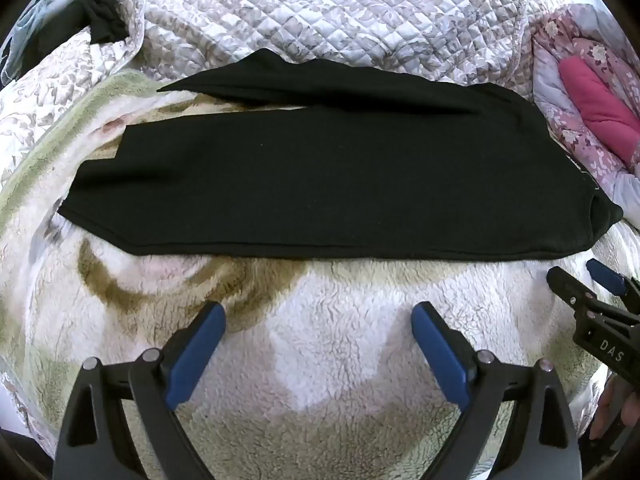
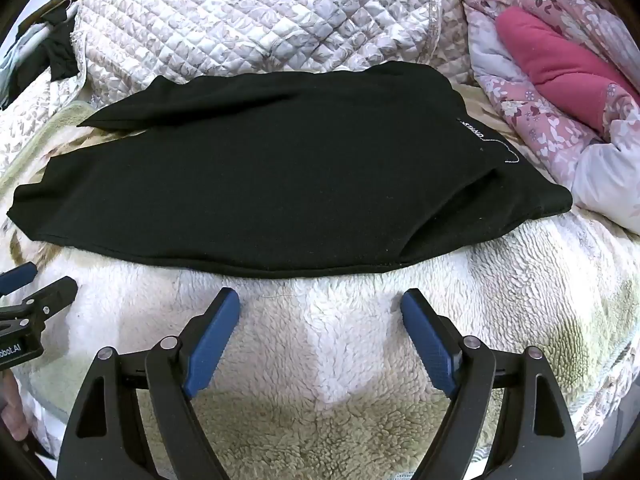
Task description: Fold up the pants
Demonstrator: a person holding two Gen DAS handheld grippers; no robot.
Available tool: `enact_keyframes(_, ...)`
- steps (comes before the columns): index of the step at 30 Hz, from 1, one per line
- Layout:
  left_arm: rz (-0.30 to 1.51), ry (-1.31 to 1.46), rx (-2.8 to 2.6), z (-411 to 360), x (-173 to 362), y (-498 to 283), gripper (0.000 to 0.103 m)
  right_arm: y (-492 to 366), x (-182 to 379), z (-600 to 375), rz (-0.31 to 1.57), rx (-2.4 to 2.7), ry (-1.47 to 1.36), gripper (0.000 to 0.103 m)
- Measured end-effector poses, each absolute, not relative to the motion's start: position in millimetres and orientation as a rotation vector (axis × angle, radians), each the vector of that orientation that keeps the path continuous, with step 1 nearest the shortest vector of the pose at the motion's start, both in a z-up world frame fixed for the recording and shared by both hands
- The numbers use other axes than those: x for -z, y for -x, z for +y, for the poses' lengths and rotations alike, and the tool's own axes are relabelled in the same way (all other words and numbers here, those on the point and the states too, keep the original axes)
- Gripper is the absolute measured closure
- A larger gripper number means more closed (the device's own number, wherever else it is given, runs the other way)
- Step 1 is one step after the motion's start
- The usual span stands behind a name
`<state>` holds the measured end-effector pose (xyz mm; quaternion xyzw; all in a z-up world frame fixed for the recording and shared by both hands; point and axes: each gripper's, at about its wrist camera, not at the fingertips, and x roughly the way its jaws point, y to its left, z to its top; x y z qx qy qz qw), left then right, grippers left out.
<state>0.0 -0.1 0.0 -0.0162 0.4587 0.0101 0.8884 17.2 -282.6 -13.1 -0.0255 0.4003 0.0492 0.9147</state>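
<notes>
Currently no container is seen; the black pants (image 1: pixel 320 184) are laid flat, folded lengthwise, across a fleecy cream blanket (image 1: pixel 320 360), with a quilted bedspread (image 1: pixel 320 12) behind and pink floral bedding (image 2: pixel 560 92) at the right. Both the left gripper (image 1: pixel 319 312) and right gripper (image 2: pixel 320 296) are held wide open and empty, just short of the pants' near edge.

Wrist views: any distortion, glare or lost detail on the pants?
Left wrist: strong fisheye bowing, dark vignette corners; the black pants read nearly flat black, folds hard to see; no glare, sharp focus on the fleece blanket. Right wrist: same bowing; the pants' label legible; even daylight, soft shadows only.
</notes>
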Motion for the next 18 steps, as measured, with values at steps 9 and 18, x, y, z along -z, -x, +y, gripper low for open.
enact_keyframes(9,0.952,0.033,-0.021,-0.1,-0.1,0.0,0.007,-18.7,12.5,-282.1,0.826,-0.102,0.054,0.020)
enact_keyframes(18,0.951,0.031,-0.022,-0.1,-0.1,0.0,0.007,-17.2,13.2,-283.0,0.822,-0.103,0.051,0.020)
